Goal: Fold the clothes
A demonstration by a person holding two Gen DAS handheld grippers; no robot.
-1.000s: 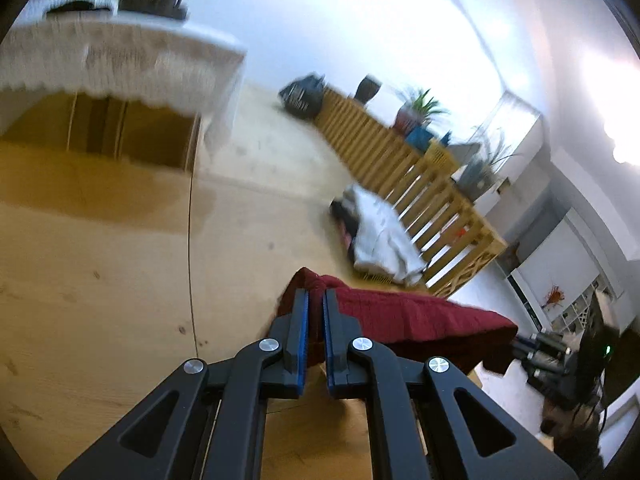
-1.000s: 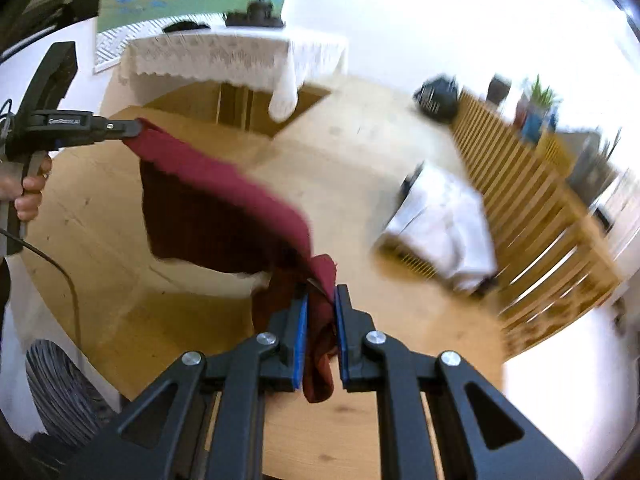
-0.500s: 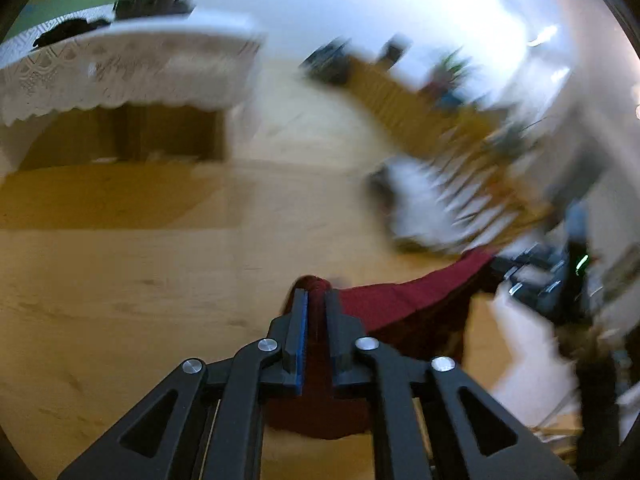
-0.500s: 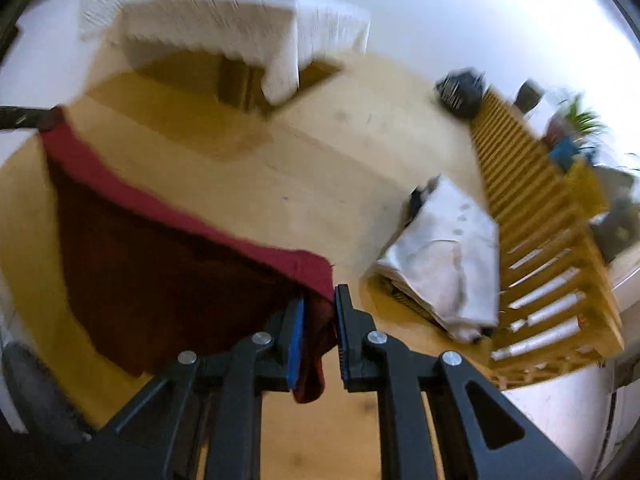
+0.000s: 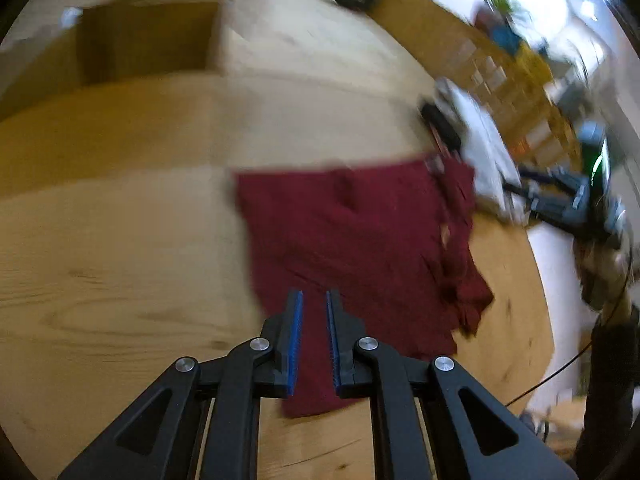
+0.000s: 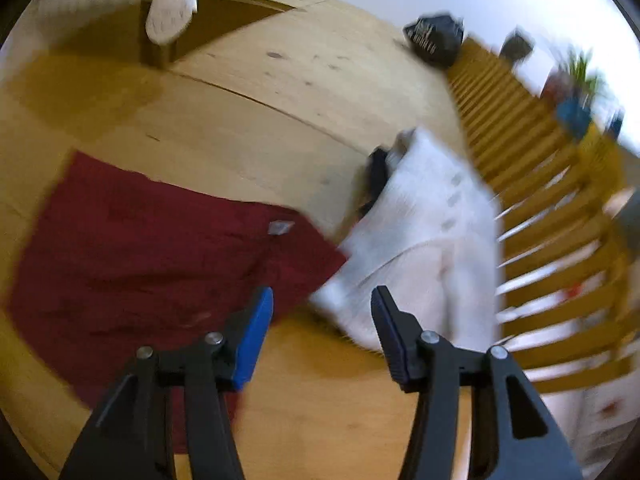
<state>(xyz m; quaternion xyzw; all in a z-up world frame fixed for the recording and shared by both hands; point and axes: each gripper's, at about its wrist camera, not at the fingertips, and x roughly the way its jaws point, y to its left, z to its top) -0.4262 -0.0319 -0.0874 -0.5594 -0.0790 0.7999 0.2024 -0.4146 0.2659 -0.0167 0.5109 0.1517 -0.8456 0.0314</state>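
A dark red garment [image 5: 352, 240] lies spread flat on the wooden table [image 5: 120, 240]. My left gripper [image 5: 313, 300] hovers over its near edge, and the blue pads stand a narrow gap apart with nothing pinched between them. In the right wrist view the same red garment [image 6: 152, 256] lies to the left. My right gripper [image 6: 322, 300] is wide open above the garment's right corner, next to a white garment [image 6: 432, 248]. The right gripper [image 5: 560, 200] also shows blurred at the left wrist view's right edge.
A white garment pile [image 5: 480, 140] with something dark under it lies right of the red one. Behind it runs a wooden slatted rack [image 6: 540, 184] with plants. A black bag [image 6: 434, 38] sits at the rack's far end. A lace-covered table [image 6: 172, 8] stands at the back left.
Both grippers carried the red garment stretched between them down onto the table, then let go. The right gripper opened wide; the left one parted slightly.
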